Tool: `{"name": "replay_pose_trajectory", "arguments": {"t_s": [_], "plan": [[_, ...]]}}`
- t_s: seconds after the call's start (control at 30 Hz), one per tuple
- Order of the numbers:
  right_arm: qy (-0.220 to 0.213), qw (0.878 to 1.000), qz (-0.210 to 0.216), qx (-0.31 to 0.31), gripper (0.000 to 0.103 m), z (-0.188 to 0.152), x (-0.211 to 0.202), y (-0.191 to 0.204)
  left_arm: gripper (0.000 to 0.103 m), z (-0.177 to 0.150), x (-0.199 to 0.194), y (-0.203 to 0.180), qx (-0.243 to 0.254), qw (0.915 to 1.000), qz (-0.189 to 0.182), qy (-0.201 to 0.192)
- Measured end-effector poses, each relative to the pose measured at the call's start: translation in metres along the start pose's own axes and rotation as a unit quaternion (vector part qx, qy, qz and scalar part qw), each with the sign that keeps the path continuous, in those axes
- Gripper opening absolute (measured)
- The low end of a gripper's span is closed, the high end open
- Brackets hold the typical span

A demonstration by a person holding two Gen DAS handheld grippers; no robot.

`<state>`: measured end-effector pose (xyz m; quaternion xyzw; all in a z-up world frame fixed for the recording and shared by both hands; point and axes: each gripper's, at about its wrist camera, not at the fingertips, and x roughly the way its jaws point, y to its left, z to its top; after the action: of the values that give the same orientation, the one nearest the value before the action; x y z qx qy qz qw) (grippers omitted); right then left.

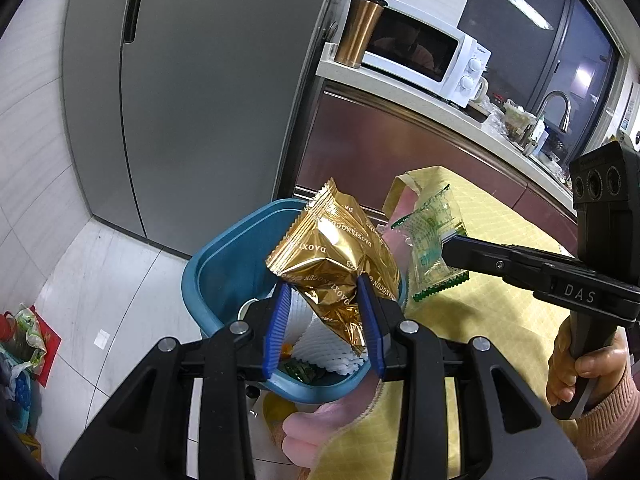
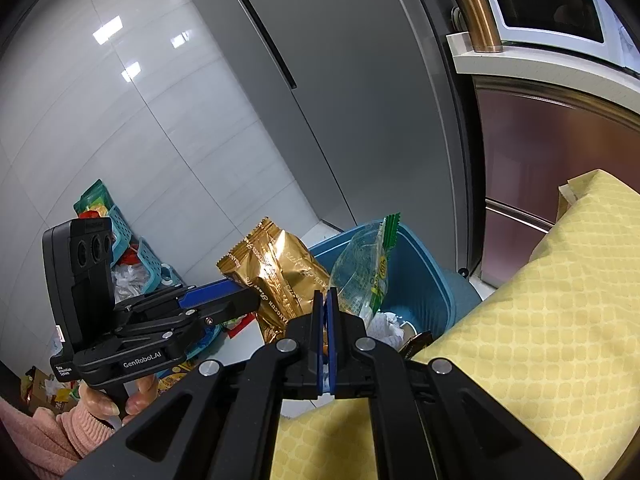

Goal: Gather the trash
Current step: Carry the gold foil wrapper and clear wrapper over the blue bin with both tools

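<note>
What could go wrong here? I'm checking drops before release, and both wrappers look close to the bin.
1. The gold wrapper, held by the left gripper, hangs over the blue bin's near rim; it could fall outside.
2. The clear green wrapper, held by the right gripper, sits near the yellow tablecloth and might land there.

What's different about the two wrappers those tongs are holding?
The gold wrapper is opaque, shiny foil; the clear wrapper is see-through with green edges. The gold one looks bigger and puffier, the clear one flatter. The left gripper holds the gold, the right gripper the clear. Both hang above the blue bin.
</note>
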<state>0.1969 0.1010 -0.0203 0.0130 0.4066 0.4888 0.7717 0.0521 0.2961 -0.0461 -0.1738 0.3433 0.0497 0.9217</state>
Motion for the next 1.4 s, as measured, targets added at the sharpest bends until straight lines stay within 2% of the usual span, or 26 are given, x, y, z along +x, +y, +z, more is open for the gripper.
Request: {"name": "replay_pose_trajectory", "arguments": {"t_s": [1.4], "plan": [[0.038,0.999,-0.016,-0.003,0.001,0.004,0.038,0.003,0.034,-0.004,0.027,0.01,-0.022,0.9993,0.014,0.027]]}}
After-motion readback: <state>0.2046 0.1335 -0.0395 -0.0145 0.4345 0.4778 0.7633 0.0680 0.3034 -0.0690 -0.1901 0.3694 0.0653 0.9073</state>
